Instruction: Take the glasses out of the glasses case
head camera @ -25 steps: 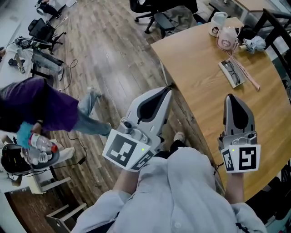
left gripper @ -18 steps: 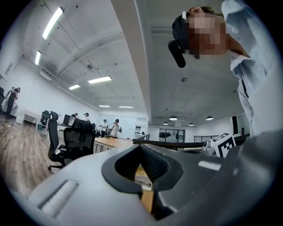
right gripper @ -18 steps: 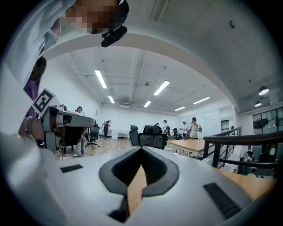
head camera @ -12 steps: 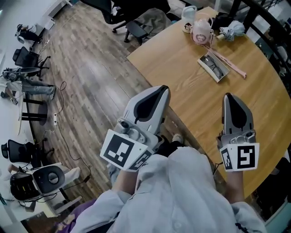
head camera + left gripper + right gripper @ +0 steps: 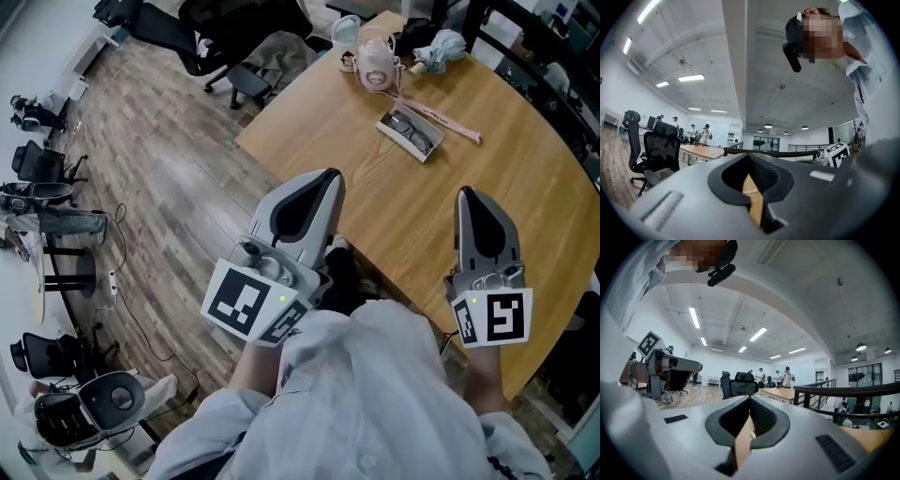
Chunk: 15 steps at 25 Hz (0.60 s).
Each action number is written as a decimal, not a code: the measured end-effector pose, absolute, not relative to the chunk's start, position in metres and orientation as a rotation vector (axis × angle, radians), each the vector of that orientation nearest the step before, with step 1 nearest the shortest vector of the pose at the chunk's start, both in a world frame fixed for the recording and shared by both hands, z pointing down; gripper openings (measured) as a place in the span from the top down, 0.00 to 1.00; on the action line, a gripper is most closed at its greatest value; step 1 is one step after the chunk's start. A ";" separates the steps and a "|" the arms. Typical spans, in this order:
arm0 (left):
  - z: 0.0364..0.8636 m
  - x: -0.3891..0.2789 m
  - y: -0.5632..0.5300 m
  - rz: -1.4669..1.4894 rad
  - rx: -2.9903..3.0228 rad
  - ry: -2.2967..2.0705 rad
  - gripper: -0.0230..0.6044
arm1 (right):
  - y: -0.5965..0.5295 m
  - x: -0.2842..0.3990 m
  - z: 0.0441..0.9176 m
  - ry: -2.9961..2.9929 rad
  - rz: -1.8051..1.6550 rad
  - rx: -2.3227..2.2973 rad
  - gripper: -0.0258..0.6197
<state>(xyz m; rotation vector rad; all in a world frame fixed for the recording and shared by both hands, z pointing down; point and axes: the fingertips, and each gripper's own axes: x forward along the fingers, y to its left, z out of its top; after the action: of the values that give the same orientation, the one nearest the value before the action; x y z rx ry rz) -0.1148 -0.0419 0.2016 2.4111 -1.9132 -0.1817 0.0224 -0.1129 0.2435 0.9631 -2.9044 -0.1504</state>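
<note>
An open glasses case (image 5: 409, 133) lies on the round wooden table (image 5: 506, 150), far ahead of both grippers, with dark-framed glasses resting inside it. My left gripper (image 5: 323, 178) hangs at the table's near edge, partly over the floor, with its jaws together and nothing between them. My right gripper (image 5: 472, 195) is over the table's near part, also shut and empty. In the left gripper view the left gripper (image 5: 751, 161) points up at the ceiling; the right gripper (image 5: 750, 404) in its own view points into the office. The case shows in neither gripper view.
Behind the case stand a pink cup (image 5: 377, 58), a white cup (image 5: 345, 28) and a folded pale umbrella (image 5: 439, 49); a pink strap (image 5: 450, 124) lies beside the case. Black office chairs (image 5: 253, 56) stand past the table's far-left edge. Wooden floor lies left.
The head view has swung: table and case have slid left and up in the picture, and the person in purple at the left is gone. Both grippers keep their places, still shut.
</note>
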 end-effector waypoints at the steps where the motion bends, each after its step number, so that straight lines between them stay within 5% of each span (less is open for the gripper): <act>1: 0.200 -0.113 -0.042 -0.181 2.425 -1.899 0.96 | -0.112 0.026 0.243 -2.896 -0.151 0.983 0.96; 15: 0.217 -0.129 -0.120 -0.153 2.513 -1.694 0.96 | -0.164 0.015 0.263 -2.760 -0.111 1.138 0.96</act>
<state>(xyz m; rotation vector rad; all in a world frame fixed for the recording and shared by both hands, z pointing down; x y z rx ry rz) -0.1289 -0.1196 0.2170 2.5132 -1.6940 -0.1531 0.0149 -0.1638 0.2631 1.1377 -2.7605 -0.1110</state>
